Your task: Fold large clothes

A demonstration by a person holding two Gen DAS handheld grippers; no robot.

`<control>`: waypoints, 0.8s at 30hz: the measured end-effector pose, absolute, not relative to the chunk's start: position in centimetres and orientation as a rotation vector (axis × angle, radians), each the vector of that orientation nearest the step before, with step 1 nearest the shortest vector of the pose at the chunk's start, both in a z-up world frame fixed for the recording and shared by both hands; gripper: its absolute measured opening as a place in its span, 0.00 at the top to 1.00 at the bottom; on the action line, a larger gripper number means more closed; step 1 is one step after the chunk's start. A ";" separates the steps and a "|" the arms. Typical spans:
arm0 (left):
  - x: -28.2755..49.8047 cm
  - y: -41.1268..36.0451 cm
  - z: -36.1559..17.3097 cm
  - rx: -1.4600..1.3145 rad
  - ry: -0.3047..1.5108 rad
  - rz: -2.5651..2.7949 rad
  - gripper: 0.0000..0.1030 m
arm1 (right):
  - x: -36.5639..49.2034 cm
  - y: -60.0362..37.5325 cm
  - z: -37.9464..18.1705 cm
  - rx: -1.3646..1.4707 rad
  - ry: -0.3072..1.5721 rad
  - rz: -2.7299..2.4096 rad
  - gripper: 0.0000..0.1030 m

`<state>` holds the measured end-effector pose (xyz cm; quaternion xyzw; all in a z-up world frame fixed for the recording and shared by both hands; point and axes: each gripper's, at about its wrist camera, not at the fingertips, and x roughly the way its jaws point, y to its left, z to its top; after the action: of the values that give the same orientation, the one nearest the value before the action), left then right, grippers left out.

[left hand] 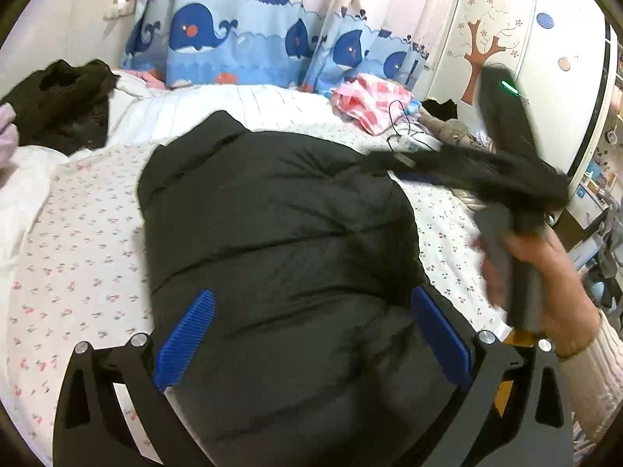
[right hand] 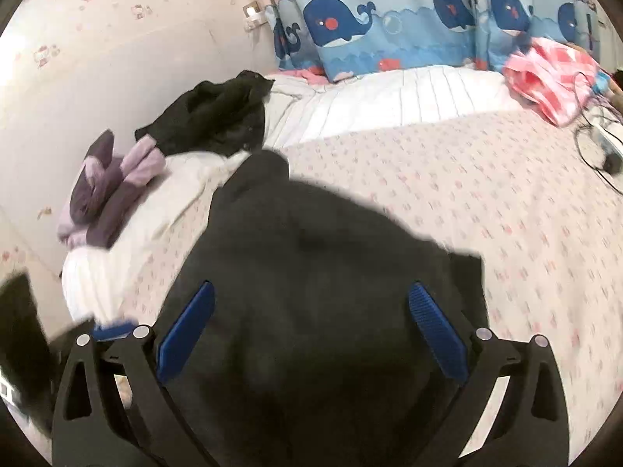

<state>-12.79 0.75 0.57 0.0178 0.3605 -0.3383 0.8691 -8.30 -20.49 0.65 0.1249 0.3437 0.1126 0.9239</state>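
Note:
A black puffer jacket (left hand: pixel 272 214) lies spread on the flower-print bed sheet (left hand: pixel 78 233), collar end away from me. My left gripper (left hand: pixel 311 334) hovers open over its near part, blue fingers (left hand: pixel 185 338) wide apart with only jacket fabric beneath. In the right wrist view, the same jacket (right hand: pixel 311 253) fills the lower middle, and my right gripper (right hand: pixel 311 334) is open above it, nothing pinched. A person's hand (left hand: pixel 553 272) holds the right tool's handle at the jacket's right side; the tool is blurred by motion.
A second black garment (right hand: pixel 218 113) and a purple one (right hand: pixel 105 190) lie on the white quilt (right hand: pixel 389 97) near the wall. A pink checked cloth (right hand: pixel 553 74) and cables (right hand: pixel 599 144) sit at the far right. Whale-print curtains (left hand: pixel 241 39) hang behind; a wardrobe (left hand: pixel 498 39) stands right.

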 end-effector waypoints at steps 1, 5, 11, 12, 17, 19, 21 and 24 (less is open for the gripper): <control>-12.4 0.4 -0.2 0.048 0.776 -0.705 0.06 | -6.4 -21.0 -0.2 0.268 0.719 0.205 0.07; -11.4 -0.3 -4.2 0.125 0.780 -0.687 0.06 | -0.2 -23.3 -8.6 0.428 0.876 0.188 0.06; -11.5 -0.5 -4.5 0.147 0.810 -0.696 0.06 | 0.5 -23.9 -9.6 0.433 0.964 0.188 0.06; -11.6 -0.4 -4.3 0.148 0.811 -0.692 0.06 | -0.7 -24.1 -8.3 0.433 0.948 0.191 0.06; -13.0 1.9 -2.8 0.049 0.796 -0.686 0.06 | -10.3 -24.0 -3.4 0.346 0.823 0.304 0.06; -13.5 3.1 -2.8 0.014 0.791 -0.661 0.06 | -13.1 -23.6 -4.6 0.286 0.854 0.267 0.06; -13.4 3.3 -3.9 0.014 0.827 -0.628 0.06 | -13.9 -22.5 -8.6 0.200 0.981 0.236 0.06; -13.9 1.7 -5.1 0.143 0.841 -0.601 0.06 | -14.0 -23.0 -11.5 0.279 1.025 0.252 0.06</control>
<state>-13.90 1.67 -5.07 0.0683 0.4017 -0.2871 0.8669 -13.98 -23.00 -11.48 0.1327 0.4873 0.1200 0.8547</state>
